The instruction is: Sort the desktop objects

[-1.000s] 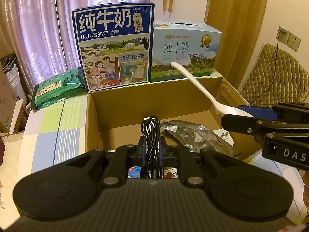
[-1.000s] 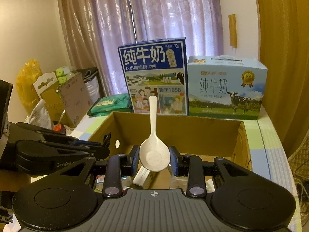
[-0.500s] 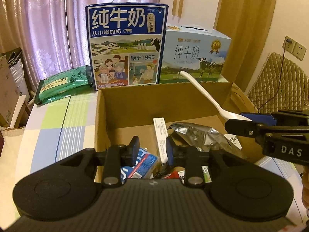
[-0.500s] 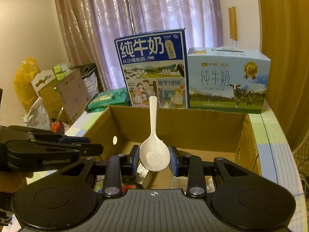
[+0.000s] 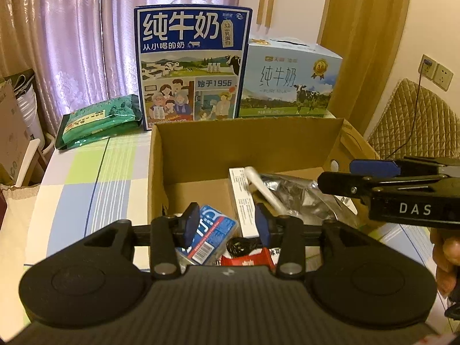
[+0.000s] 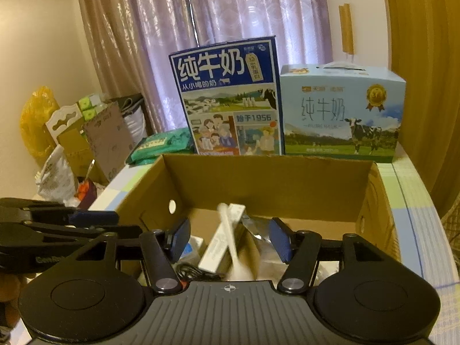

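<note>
Scene: two hand-held grippers are hovering over an open cardboard box (image 5: 244, 143) on a checked tablecloth (image 5: 95, 172); two milk cartons are standing at 12 o'clock behind it
Left gripper (image 5: 227, 227): its jaws are standing wide apart and gripping nothing; it is pointing down at the box's near-left corner
Right gripper (image 6: 230, 240): its jaws are also spread wide with nothing between the pads; in the left view it is reaching in from 3 o'clock
White spoon (image 5: 263, 189): it is lying inside the box, handle tip toward 11 o'clock, resting across a long white packet (image 5: 240, 198) and against crumpled foil (image 5: 290, 184); in the right view it is blurred
Other contents: a blue packet (image 5: 212, 230) at 7 o'clock, a black cable (image 5: 244, 245) and a red wrapper (image 5: 247, 260) near the front wall
Handling: the spoon is looking light, stiff and smooth, likely plastic, so it may be slipping under a loose pinch; the slim handle near mid-length is offering the surest hold; the foil is looking soft and apt to crumple
</note>
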Action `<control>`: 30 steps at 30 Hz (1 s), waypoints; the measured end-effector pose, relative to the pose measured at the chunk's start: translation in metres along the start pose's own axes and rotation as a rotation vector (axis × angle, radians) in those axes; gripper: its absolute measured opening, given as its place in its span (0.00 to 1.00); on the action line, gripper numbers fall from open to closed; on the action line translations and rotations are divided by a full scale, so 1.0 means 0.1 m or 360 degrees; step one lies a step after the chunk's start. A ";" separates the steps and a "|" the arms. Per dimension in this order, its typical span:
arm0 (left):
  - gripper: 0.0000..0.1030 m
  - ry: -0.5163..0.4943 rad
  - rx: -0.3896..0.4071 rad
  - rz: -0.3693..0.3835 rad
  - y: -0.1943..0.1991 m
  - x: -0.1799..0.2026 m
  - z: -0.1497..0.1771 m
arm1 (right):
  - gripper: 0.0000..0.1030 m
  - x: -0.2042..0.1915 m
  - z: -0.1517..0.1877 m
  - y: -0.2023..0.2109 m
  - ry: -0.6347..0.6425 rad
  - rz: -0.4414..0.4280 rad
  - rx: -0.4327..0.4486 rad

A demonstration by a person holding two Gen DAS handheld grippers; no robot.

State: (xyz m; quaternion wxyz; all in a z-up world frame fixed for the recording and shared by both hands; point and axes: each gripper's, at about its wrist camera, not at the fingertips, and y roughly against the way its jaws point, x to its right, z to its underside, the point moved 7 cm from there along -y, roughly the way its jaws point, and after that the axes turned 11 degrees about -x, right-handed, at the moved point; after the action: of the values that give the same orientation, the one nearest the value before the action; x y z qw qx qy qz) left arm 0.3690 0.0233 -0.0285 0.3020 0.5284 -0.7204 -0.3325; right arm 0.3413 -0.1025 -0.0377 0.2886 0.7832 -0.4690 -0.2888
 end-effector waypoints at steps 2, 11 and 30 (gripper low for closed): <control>0.41 0.0003 -0.0012 0.0015 0.00 0.02 0.05 | 0.56 0.05 0.07 0.03 -0.0031 0.0010 -0.0012; 0.68 0.0014 0.0003 0.0005 0.27 0.19 0.22 | 0.66 0.23 0.25 0.44 -0.0100 0.0054 -0.0012; 0.99 0.0099 0.0076 -0.0139 1.34 0.52 0.76 | 0.98 -0.08 0.79 1.55 -0.0109 0.0156 -0.0089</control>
State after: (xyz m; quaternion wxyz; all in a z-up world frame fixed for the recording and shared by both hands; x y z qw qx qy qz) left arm 0.2206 0.0151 0.0376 0.2969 0.5765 -0.6946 -0.3114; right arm 0.1927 -0.1708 0.0230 0.3079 0.7407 -0.5080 -0.3139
